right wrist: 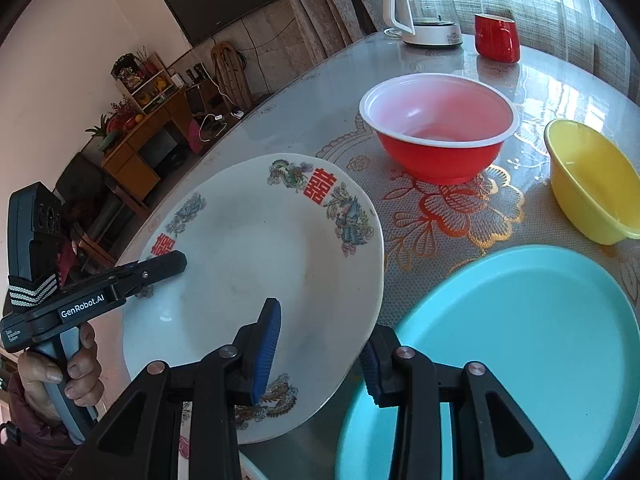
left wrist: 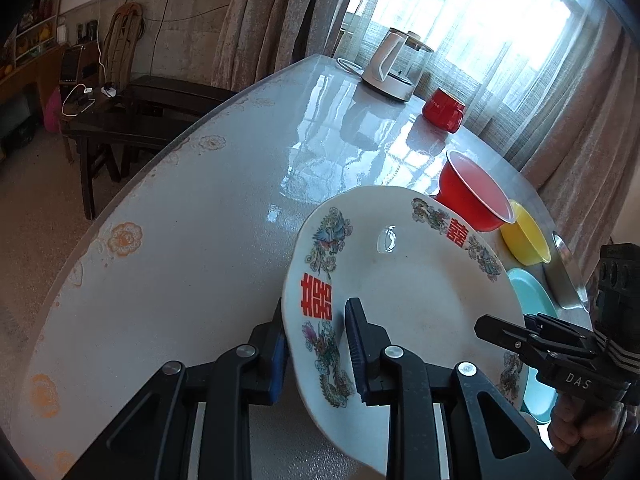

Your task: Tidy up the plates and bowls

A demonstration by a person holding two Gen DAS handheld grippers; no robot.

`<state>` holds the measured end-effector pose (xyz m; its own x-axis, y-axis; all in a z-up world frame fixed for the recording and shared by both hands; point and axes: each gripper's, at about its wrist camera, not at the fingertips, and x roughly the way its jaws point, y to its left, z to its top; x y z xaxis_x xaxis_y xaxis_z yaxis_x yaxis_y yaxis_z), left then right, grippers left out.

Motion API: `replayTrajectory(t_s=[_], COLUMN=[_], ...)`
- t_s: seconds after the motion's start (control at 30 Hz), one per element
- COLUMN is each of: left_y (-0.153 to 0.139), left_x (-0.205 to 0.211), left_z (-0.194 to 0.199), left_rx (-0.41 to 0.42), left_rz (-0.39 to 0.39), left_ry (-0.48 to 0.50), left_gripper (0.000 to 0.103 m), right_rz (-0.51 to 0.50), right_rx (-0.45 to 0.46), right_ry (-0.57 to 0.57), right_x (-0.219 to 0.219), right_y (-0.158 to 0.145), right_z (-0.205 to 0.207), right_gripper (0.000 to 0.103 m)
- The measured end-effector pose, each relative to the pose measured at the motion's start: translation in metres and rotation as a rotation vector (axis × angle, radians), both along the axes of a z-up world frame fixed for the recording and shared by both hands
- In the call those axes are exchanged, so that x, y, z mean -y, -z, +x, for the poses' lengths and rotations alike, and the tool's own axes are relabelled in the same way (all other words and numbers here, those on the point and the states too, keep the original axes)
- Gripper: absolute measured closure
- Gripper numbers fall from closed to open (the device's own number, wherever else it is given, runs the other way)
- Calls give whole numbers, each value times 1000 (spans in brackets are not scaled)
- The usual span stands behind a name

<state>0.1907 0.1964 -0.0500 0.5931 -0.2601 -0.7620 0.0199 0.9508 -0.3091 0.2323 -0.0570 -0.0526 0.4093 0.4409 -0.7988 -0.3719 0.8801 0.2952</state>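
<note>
Both grippers are on one white ceramic plate with red double-happiness characters and dragon-phoenix print (left wrist: 404,292), lifted and tilted above the glossy round table with orange floral cover (left wrist: 168,240). Left gripper (left wrist: 316,344) is clamped on the plate's near-left rim, one blue ribbed pad on top, the other underneath. Right gripper (right wrist: 320,356) straddles the opposite rim the same way, one pad on the plate face and one under the edge, and looks pinched on it; contact on the lower pad is partly hidden. In the right wrist view the plate hangs beside and partly over the turquoise plastic plate (right wrist: 520,340), which lies flat on the table. Red plastic bowl with white rim (right wrist: 438,128) and yellow plastic bowl (right wrist: 588,184) sit farther back, apart from each other; a metal dish's edge (left wrist: 568,276) shows past the yellow bowl. White kettle (right wrist: 420,8) and red mug (right wrist: 496,38) stand at the far edge. Handling guess: ceramic is stiff, fairly heavy, glazed and slippery, and will chip if dropped or knocked. The thin rim is the only hold, so two opposite pinches make sense; keep it level and set it down gently. The plastic pieces should be light and forgiving.
</note>
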Motion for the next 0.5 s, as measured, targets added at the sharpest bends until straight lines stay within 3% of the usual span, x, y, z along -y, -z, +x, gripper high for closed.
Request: replayTrajectory(t_s=[0.17, 0.5], left_y=[4, 0], left_x=[-1, 4], left_z=[9, -1], left_rx=[-17, -11], left_rz=[-26, -5], left_ry=[7, 25], left_gripper=[76, 75], right_rz=[-16, 7], right_rx=[19, 26], right_ry=[-7, -12], right_x=[-3, 2], right_y=[-1, -13], right_z=[1, -2], right_gripper=[66, 65])
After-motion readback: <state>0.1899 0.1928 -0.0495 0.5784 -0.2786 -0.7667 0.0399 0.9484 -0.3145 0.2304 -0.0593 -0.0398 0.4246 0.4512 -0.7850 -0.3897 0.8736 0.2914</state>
